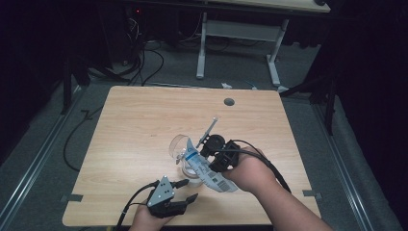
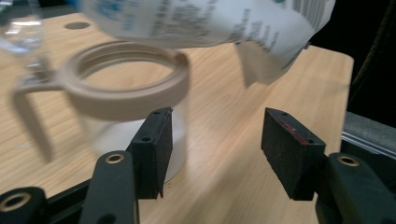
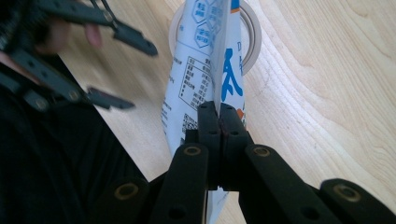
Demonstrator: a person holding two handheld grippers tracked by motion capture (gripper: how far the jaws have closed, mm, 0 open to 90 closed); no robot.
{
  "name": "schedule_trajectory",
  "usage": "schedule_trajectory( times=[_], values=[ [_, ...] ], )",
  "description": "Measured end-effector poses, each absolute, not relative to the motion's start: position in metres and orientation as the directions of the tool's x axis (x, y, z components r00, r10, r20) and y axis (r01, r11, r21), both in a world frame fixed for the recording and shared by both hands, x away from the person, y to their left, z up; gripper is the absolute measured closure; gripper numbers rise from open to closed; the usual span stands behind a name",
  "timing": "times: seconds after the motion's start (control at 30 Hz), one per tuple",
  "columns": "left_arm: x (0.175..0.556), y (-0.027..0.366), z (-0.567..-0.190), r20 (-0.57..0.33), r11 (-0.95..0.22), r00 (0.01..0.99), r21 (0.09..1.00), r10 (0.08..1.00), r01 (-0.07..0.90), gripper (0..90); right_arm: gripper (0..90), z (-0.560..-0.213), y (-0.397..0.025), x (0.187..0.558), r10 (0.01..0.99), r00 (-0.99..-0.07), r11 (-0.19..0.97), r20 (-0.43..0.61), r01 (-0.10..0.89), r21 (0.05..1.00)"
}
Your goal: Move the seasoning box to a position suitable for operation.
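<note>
overhead view; both close gripper views share the pouch (image 2: 210, 23).

On the white pouch (image 3: 205, 60), large blue characters are printed, one resembling "D". A printed table, hexagon icons and a QR-like code are seen but can't be read. Barcode lines on the pouch are seen in the high view.

Dim surroundings, lit tabletop; nearby things blurred.
</note>
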State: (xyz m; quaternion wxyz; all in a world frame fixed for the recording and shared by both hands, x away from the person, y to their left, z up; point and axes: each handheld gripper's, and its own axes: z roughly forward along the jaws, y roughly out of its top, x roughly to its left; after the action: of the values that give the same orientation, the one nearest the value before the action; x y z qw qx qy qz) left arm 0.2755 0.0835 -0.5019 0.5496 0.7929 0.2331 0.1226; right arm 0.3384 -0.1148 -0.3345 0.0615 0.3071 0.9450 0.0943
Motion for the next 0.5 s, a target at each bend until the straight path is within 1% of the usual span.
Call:
schedule_trajectory(
  times=[0.17, 0.33, 0.5],
  values=[
    [0.282, 0.105, -0.503, -0.059, -0.279, 0.841, 0.929, 0.538, 0.244, 44.6, 90.0, -0.334, -0.114, 0.34, 0.589, -0.806, 0.795, -0.056, 0.566, 0.217],
    [0.293, 0.128, -0.507, -0.097, -0.257, 0.813, 0.922, 0.573, 0.291, 45.6, 89.9, -0.337, -0.112, 0.341, 0.588, -0.807, 0.796, -0.052, 0.567, 0.209],
    [0.298, 0.153, -0.512, -0.083, -0.261, 0.785, 0.917, 0.614, 0.302, 45.5, 90.0, -0.338, -0.11, 0.343, 0.585, -0.809, 0.8, -0.053, 0.565, 0.203]
  ],
)
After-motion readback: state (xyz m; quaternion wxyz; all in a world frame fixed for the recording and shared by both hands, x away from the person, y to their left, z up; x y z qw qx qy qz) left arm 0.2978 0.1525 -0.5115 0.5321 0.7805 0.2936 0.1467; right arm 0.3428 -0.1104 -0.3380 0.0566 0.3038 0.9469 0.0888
